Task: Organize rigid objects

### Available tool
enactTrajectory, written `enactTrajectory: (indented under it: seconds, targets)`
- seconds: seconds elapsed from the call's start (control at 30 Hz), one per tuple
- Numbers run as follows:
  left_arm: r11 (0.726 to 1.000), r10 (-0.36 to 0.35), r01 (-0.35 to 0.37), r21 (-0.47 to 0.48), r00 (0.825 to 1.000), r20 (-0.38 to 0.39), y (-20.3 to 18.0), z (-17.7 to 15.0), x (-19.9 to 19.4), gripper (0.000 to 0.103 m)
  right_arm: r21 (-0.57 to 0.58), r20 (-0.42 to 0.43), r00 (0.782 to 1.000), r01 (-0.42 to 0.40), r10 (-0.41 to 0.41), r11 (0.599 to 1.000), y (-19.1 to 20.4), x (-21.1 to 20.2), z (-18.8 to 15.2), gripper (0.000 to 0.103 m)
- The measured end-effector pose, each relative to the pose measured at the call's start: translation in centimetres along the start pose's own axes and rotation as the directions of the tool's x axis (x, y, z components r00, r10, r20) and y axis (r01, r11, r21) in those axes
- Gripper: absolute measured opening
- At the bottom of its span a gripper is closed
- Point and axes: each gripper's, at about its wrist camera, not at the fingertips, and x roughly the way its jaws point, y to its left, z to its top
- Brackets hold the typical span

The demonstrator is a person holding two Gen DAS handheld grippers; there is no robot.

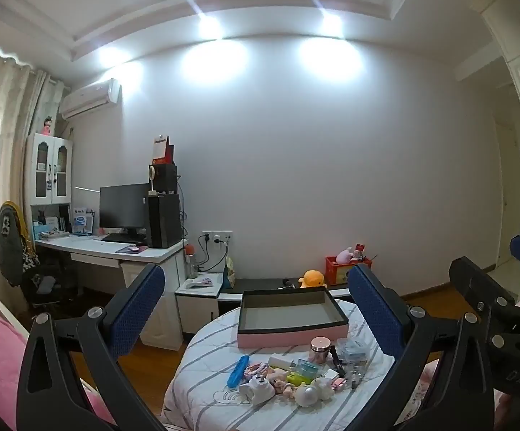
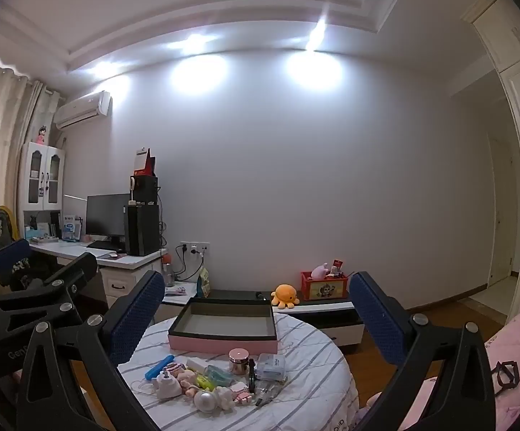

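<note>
Left wrist view: left gripper point(image 1: 256, 309) held level, jaws spread wide, nothing between the blue pads. Beyond it, a round table point(image 1: 202, 384) under a white cloth with grey stripes. On the far part sits an open box point(image 1: 292, 336), pink sides, dark rim, grey inside with nothing in it. In front of the box, a heap of small objects point(image 1: 295, 373): a blue tube point(image 1: 237, 371) at the left edge, a rose-gold capped jar point(image 1: 320, 349), a clear plastic case point(image 1: 354, 349), a silver ball point(image 1: 307, 395) nearest the camera. Only this view shows the right gripper point(image 1: 504, 287) from outside, at the right edge, cut off by the frame. The orange plush point(image 1: 312, 279) is half hidden behind the box's back wall.

Right wrist view: right gripper point(image 2: 256, 309) also level, jaws fully apart, empty. Same table point(image 2: 317, 377), box point(image 2: 224, 344) and heap point(image 2: 216, 377), seen more from the right, so the heap lies toward lower left. The plush point(image 2: 285, 294) shows whole here, clear of the box, with a red crate point(image 2: 324, 289) just beside it. The left gripper point(image 2: 26, 287) shows at the left edge, only partly in frame. At lower right, pink bedding point(image 2: 518, 341) with a dark spectacle-like frame point(image 2: 506, 375) lying on it, which the other view does not show.

In both views the middle of the heap is a tangle; the pale and pink pieces there are too small to name. Each gripper's own arms hide the table's near corners.
</note>
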Motion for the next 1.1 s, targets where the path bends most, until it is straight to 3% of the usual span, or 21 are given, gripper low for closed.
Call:
enactTrajectory:
  seconds: [0.07, 0.13, 0.27, 1.1]
  targets:
    - [1.0, 0.003, -0.002, 0.021, 1.0, -0.031, -1.2, -0.1, 1.2, 0.103, 0.0, 0.002, 1.0, 0.001, -0.001, 1.0, 0.0, 0.0, 0.0, 0.103]
    - [1.0, -0.001, 0.001, -0.014, 1.0, -0.002, -0.8, 0.0, 0.5, 0.103, -0.017, -0.01, 1.0, -0.002, 0.002, 1.0, 0.2, 0.2, 0.0, 0.103]
    - [1.0, -0.004, 0.004, -0.028, 1.0, -0.026, -0.6, -0.8, 1.9, 0.103, -0.013, -0.015, 1.0, -0.004, 0.004, 1.0, 0.2, 0.2, 0.1, 0.103]
    - [0.999, -0.01, 0.01, -0.041, 1.0, -0.015, 0.4, -0.4, 0.5, 0.103, -0.029, -0.007, 1.0, 0.022, -0.022, 0.999, 0.4, 0.4, -0.2, 0.103]
